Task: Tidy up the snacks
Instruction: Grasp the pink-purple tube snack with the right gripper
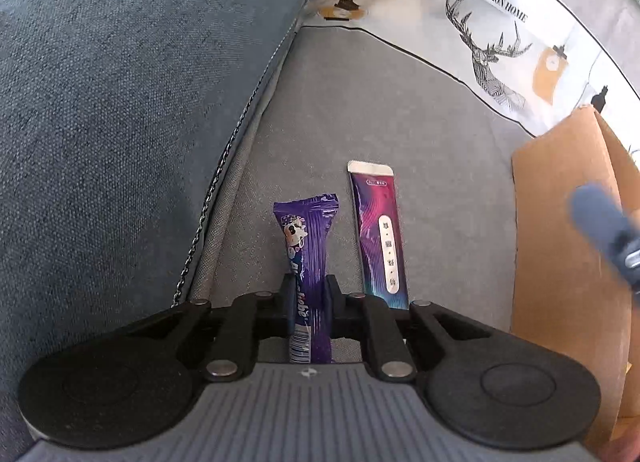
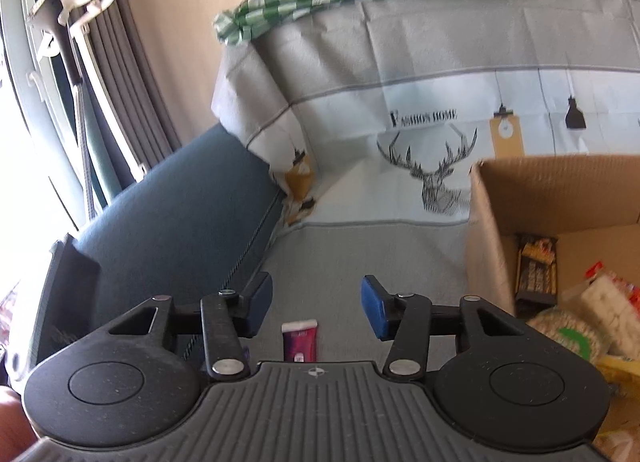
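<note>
Left gripper (image 1: 308, 302): its fingers are clamped on the purple snack bar (image 1: 308, 258), pinching it about halfway along its length.
Right gripper (image 2: 316, 310): fingers spread apart with nothing between them, hanging above the magenta packet (image 2: 300, 342).
Snack bar location: over the grey sofa seat (image 1: 400, 102), close to the seam with the blue cushion (image 1: 120, 102).
Packet location: flat on the seat just beside the bar, between it and the cardboard box (image 1: 568, 242) at the seat's right side.
Axis: the bar's long axis runs straight out from the fingers, crimped end pointing toward the sofa back; the packet lies parallel.
Risk: a thin, slippery wrapper could slide or swing in the pinch on the way to the box.
Risk two: the blurred right finger (image 1: 604, 222) is close by, so both grippers could bump over the box rim.
</note>
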Available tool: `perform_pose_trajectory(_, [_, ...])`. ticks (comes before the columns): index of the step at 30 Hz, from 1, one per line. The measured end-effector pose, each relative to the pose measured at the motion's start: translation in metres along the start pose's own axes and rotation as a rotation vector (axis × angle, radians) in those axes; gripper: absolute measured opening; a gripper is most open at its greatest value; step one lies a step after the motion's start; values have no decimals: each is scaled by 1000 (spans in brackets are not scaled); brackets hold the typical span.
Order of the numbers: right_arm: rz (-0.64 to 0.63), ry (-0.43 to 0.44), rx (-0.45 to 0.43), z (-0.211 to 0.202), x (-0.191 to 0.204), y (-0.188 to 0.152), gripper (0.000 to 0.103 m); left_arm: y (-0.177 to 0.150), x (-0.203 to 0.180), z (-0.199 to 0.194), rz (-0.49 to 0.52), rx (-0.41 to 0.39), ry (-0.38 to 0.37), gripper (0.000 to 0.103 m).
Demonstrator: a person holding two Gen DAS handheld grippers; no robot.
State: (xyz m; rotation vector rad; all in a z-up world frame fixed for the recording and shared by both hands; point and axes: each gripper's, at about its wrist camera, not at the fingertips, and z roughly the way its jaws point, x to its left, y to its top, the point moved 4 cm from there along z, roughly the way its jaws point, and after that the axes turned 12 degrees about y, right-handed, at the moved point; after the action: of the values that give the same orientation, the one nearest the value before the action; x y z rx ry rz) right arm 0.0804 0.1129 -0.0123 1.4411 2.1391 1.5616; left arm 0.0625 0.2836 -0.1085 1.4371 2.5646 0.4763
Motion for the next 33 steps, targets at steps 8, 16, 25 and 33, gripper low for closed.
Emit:
perform_pose_trajectory(8, [-14,-38,130,43,-1,-39,39,3,1,0,-28,4,-10,15])
perform_pose_trajectory(16, [-50,-44,272,75,0,-76,39,3,-2,2,-9,9,-7,15])
perform_pose_trajectory(25, [-198,-31,332,83,12,-93,29,4,-7,6,15,12,-14,15])
perform_pose_trajectory(33, [-183,-122,276,64,1,-79,22,8,-13,7,20,16,-73,15])
